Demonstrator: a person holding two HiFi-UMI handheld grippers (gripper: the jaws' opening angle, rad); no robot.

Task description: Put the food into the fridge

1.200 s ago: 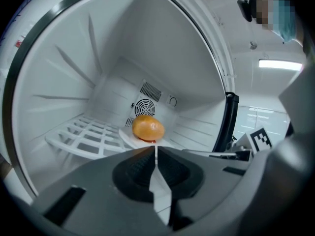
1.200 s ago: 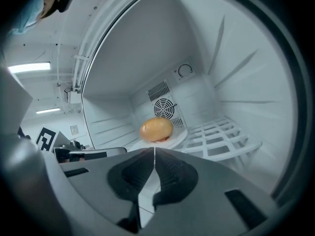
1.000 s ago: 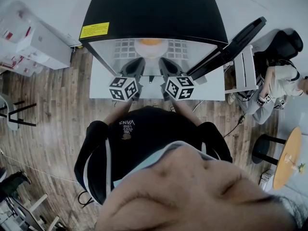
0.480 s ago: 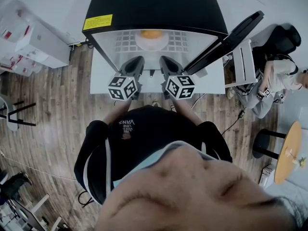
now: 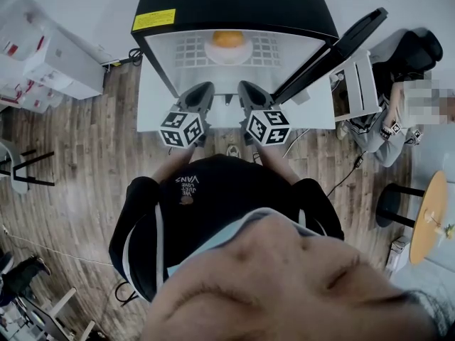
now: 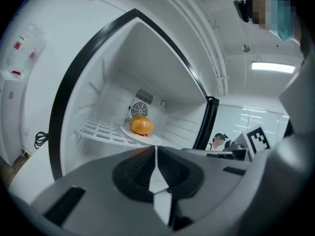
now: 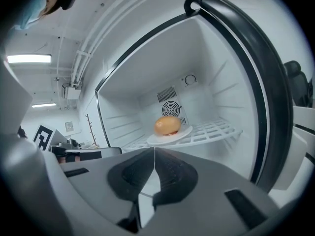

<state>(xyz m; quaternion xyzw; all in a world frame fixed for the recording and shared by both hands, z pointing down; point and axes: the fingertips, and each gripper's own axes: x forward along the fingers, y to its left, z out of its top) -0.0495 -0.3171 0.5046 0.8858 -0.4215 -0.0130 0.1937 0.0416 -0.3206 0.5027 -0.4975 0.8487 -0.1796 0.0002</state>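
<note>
The person is holding the left gripper (image 5: 205, 88) in front of the open fridge (image 5: 234, 2). Its fingers are pressing flat together with nothing between them, which the left gripper view shows as one thin seam (image 6: 155, 149). In that view the bun (image 6: 141, 125) is sitting above the fingertips and slightly to their left, deep inside the fridge and well apart from them.

In the head view the bun (image 5: 227, 39) is lying ahead of both grippers, roughly on the line running between them. It is resting on a white plate (image 5: 229, 55), and the plate is standing on the white wire shelf (image 5: 186, 51) near the back wall. The bun is looking round and smooth, with a glossy orange-brown top and a thin dark-red line showing at its base. A round fan grille (image 6: 139, 107) is showing behind it.

The right gripper (image 5: 243, 87) is pointing the same way, just beside the left one. Its fingers are also shutting on nothing, meeting tip to tip (image 7: 154, 149). In the right gripper view the bun (image 7: 167, 125) is sitting above the fingertips and slightly to their right, on the plate (image 7: 186, 131), far from them. The black door (image 5: 355, 40) is standing open at the right.
</note>
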